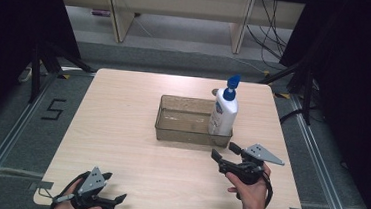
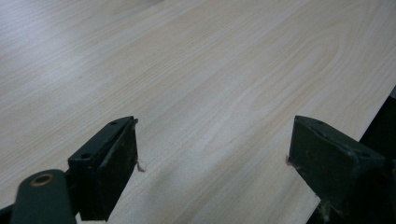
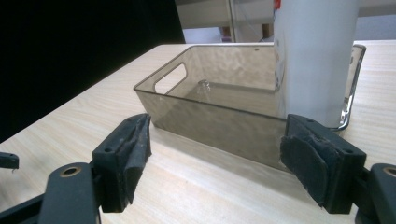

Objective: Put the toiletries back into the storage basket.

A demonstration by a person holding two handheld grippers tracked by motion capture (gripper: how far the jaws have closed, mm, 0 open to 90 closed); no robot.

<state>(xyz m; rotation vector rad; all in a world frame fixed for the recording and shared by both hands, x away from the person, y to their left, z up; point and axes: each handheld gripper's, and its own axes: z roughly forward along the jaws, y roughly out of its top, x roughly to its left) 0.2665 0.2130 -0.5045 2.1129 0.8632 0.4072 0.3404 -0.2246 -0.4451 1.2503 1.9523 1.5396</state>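
Surface [image 1: 135, 145]: light wood-grain top, seen from above in the high view; dark floor lies around it.
Bin [image 1: 185, 119]: translucent smoke-tinted rectangular container, set upright near the middle of the surface, a little toward the far side. A handle cut-out is seen in one end wall in the right gripper view [image 3: 215, 112].
Bottle [image 1: 224, 112]: white pump bottle with a blue pump head, stood upright inside the bin at its right end, against the right wall. In the right gripper view its white body [image 3: 317, 60] is seen rising above the bin's rim.
Right tool [image 1: 224, 151]: held in the person's right hand [image 1: 251, 190], just in front of the bin's near right corner. Jaws are spread wide and nothing is held between them. In the right gripper view [image 3: 215, 158] the bin's near wall is framed between the jaws, apart from both pads.
Left tool [image 1: 111, 189]: held in the person's left hand [image 1: 77, 207] at the near left edge of the surface, well apart from the bin. Jaws are spread wide, nothing gripped. In the left gripper view [image 2: 212, 149] bare wood is seen between them.
Contact: no touch is seen between either tool and the bin or the bottle.
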